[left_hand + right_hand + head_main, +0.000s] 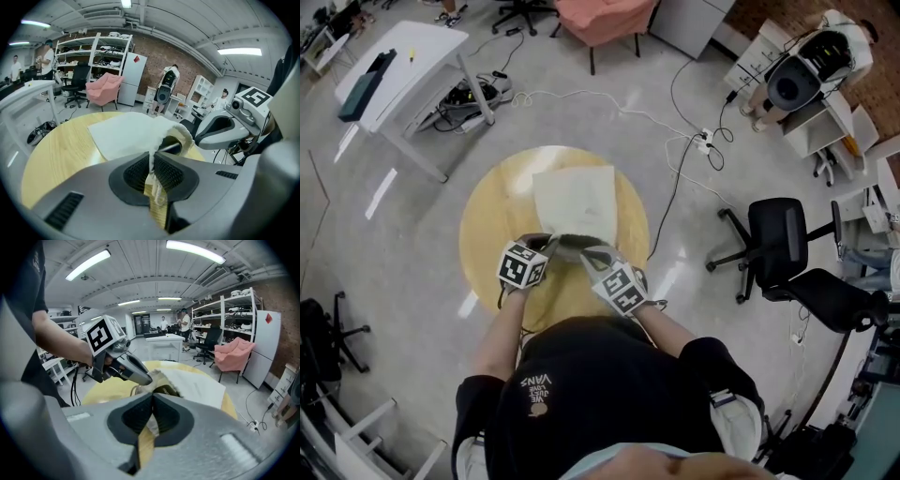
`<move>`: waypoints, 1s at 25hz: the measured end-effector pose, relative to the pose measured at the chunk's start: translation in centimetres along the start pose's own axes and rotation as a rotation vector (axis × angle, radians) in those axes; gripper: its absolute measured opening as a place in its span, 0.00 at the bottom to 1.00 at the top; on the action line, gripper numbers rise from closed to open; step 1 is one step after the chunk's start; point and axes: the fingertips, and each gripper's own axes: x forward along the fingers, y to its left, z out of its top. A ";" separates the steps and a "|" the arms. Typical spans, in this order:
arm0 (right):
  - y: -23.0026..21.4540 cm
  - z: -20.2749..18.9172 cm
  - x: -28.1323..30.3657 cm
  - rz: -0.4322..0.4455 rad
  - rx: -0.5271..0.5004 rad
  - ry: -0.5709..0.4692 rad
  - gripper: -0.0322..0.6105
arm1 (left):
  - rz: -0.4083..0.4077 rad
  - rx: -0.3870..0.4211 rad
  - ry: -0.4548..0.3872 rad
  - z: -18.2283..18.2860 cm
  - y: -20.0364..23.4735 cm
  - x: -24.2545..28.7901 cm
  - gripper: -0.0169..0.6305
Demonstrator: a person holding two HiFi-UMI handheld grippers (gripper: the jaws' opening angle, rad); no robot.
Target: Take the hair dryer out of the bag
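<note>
A white cloth bag (575, 199) lies flat on the round wooden table (487, 234), its mouth toward me. In the left gripper view the mouth gapes and the dark hair dryer (169, 147) shows inside; the right gripper view shows the hair dryer (165, 391) as a dark shape in the opening. My left gripper (551, 246) is shut on the bag's rim, and white cloth and cord hang between its pads (161, 171). My right gripper (581, 251) is shut, its tips at the mouth just right of the left one. I see no cloth clearly pinched in the right gripper (153, 399).
A white desk (403, 66) stands at the far left and a black office chair (778, 239) to the right of the table. Cables (675, 178) trail over the floor behind the table. A pink armchair (600, 19) is at the back.
</note>
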 end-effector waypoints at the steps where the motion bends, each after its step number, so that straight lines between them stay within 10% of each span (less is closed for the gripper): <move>1: 0.0 -0.1 0.5 0.004 -0.023 0.014 0.05 | 0.002 -0.002 0.001 0.1 0.1 0.0 0.09; 10: -0.7 -0.1 3.5 0.023 -0.118 0.083 0.05 | 0.010 -0.025 -0.026 1.5 0.4 -0.1 0.09; 12: -0.7 -0.2 4.0 0.027 -0.124 0.096 0.25 | 0.010 -0.028 -0.031 1.7 0.5 -0.1 0.09; 25: -2.7 -1.3 5.3 0.050 -0.240 0.184 0.34 | 0.007 -0.018 -0.042 3.1 0.2 0.8 0.09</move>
